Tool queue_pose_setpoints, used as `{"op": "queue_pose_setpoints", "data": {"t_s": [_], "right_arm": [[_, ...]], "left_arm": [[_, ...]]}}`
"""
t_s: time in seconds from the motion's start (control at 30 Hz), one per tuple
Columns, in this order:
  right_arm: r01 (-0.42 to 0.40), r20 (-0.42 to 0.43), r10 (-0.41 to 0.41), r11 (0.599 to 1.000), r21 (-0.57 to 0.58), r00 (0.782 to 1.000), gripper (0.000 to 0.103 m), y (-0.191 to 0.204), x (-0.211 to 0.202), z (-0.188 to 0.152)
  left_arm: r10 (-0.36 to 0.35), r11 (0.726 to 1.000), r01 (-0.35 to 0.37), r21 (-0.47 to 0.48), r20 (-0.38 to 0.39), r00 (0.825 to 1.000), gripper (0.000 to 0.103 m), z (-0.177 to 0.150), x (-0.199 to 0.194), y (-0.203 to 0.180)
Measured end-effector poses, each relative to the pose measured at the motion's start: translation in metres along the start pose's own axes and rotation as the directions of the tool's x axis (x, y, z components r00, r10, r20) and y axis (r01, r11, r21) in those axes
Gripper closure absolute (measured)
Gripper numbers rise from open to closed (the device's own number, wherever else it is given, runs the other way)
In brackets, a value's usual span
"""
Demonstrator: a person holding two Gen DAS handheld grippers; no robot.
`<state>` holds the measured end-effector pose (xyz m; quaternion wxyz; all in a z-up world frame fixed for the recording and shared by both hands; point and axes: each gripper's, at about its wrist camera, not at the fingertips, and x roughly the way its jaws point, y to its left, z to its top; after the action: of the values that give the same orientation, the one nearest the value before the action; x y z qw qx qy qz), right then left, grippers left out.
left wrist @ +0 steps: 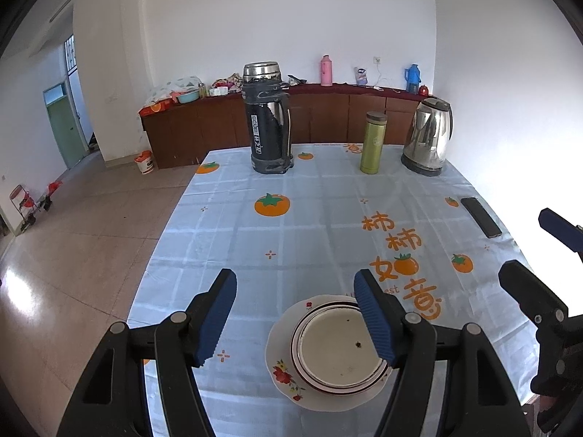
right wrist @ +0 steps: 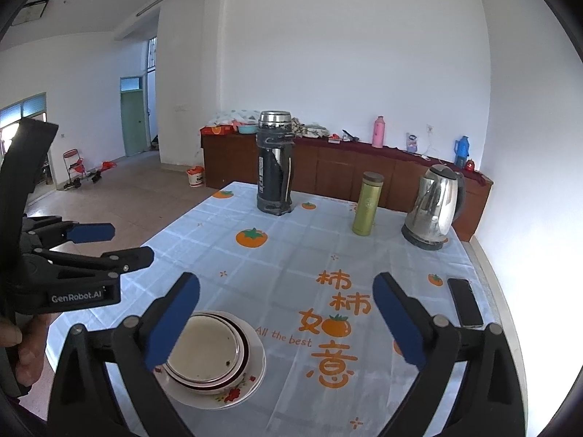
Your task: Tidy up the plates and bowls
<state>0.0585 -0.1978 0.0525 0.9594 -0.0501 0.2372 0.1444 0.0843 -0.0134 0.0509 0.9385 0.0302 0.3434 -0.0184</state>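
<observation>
Persimmon-print tablecloth [left wrist: 298,218], white-walled room

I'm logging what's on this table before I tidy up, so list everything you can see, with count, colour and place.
Plate: one, white with red flowers, near table edge, bottom of the stack.
Bowls: stacked on the plate, white with dark red rims; count unclear.
Large thermos: one, black and steel, far left of table.
Flask: one, green, far middle.
Electric kettle: one, steel, far right.
Phone: one, black, right edge.
Tablecloth: one, pale blue with orange persimmons.
Sideboard: one, brown, against the wall, cluttered.
Left tongs: open, holding nothing.
Right tongs: open, holding nothing.
</observation>
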Motion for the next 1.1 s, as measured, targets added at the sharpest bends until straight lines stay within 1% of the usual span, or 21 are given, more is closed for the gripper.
{"op": "queue_pose_setpoints", "data": {"t_s": [0.27, 0.57, 0.97, 1.1], "right_arm": [[0.003, 0.012, -0.003, 1.000, 0.000, 1.000, 0.005, -0.001, -0.004, 0.000], [0.011, 0.035, -0.012, 1.000, 0.008, 0.999, 0.005, -0.006, -0.009, 0.004], [0.013, 0.038, -0.013, 1.000, 0.010, 0.999, 0.004, -0.007, -0.010, 0.005], [0.016, 0.052, -0.017, 1.000, 0.008, 0.999, 0.004, -0.010, -0.013, 0.008]], "left_arm": [[0.008, 1.000, -0.009, 0.012, 0.024, 1.000, 0.034, 0.002, -0.007, -0.004], [0.011, 1.000, -0.011, 0.019, 0.023, 1.000, 0.034, 0.004, -0.006, -0.006], [0.002, 0.999, -0.003, 0.037, 0.019, 1.000, 0.034, 0.009, -0.003, -0.008], [0.002, 0.999, -0.003, 0.035, 0.039, 0.999, 0.034, 0.014, -0.006, -0.006]]}}
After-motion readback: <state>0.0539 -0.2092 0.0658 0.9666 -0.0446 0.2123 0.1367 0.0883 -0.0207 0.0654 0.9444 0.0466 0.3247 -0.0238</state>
